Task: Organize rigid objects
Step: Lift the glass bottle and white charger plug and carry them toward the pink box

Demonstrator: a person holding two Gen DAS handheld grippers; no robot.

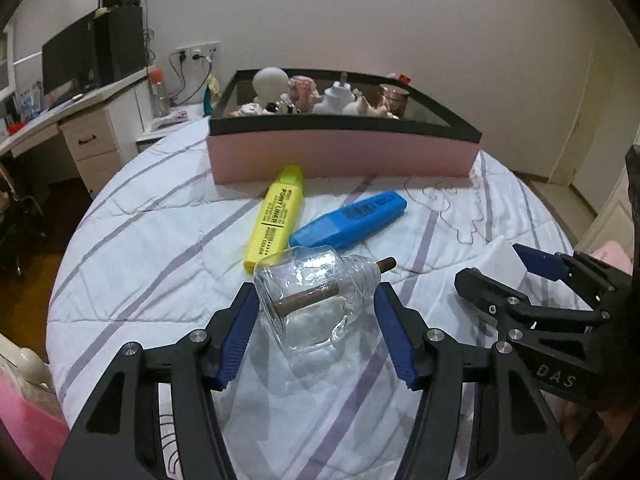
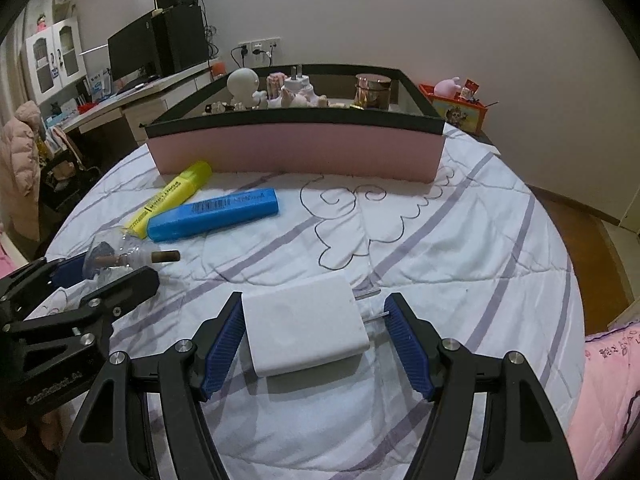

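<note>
The left gripper (image 1: 316,328) is standing with its jaws apart around a clear glass bottle (image 1: 312,300) lying on its side on the white striped bedcover (image 2: 440,248); the left blue pad is meeting the glass, the right pad is standing clear. The right gripper (image 2: 316,344) is also standing apart, straddling a flat white rectangular adapter (image 2: 304,324); contact cannot be confirmed. A yellow highlighter (image 1: 276,220) and a blue highlighter (image 1: 352,220) are lying between the bottle and the pink black-rimmed box (image 1: 340,156) near the bedcover's far edge. The box contents are partly hiding behind its rim. Open bedcover is lying toward the right edge.
</note>
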